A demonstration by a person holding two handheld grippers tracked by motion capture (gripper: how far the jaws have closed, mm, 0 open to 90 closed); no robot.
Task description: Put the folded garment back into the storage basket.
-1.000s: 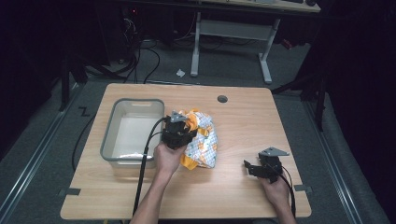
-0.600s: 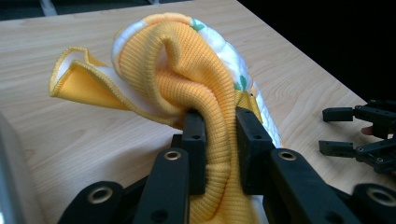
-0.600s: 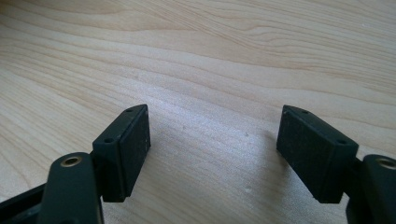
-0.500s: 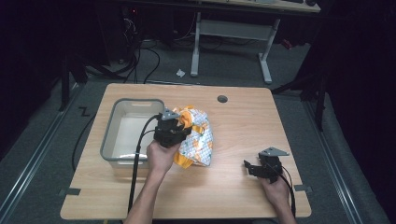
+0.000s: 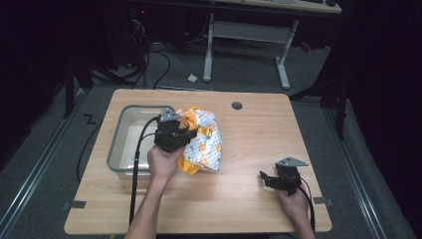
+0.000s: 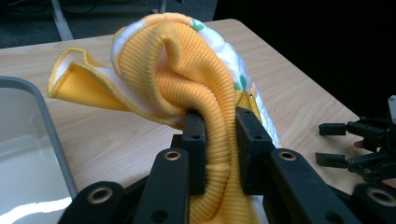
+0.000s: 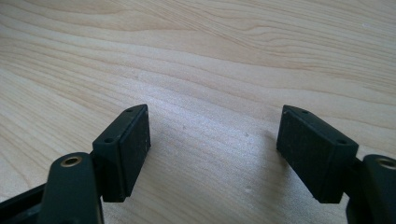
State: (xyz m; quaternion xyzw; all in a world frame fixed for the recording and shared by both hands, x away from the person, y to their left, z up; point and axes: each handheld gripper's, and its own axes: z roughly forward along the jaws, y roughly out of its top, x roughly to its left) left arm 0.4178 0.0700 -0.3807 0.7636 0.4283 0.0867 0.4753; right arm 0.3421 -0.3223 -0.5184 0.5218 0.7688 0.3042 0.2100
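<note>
We look down on a pale wooden table (image 5: 249, 199) in a dark room, with cables on the grey floor behind it. A clear plastic tub (image 5: 122, 144) sits on the table's left part. Just to its right lies the cloth (image 5: 204, 142), a bunched piece with an orange ribbed edge and a white printed side. Our left gripper (image 6: 217, 135) is clamped on a thick fold of that orange edge: in the left gripper view the fabric runs up between the two black jaws, which press it from both sides, and the rest of the bundle rises and curls over beyond them. From above, the left gripper (image 5: 171, 134) sits at the cloth's left end, right beside the tub's near right corner. Our right gripper (image 7: 212, 144) rests well apart from the cloth, near the table's right front corner, jaws spread wide over bare wood with nothing between them.
</note>
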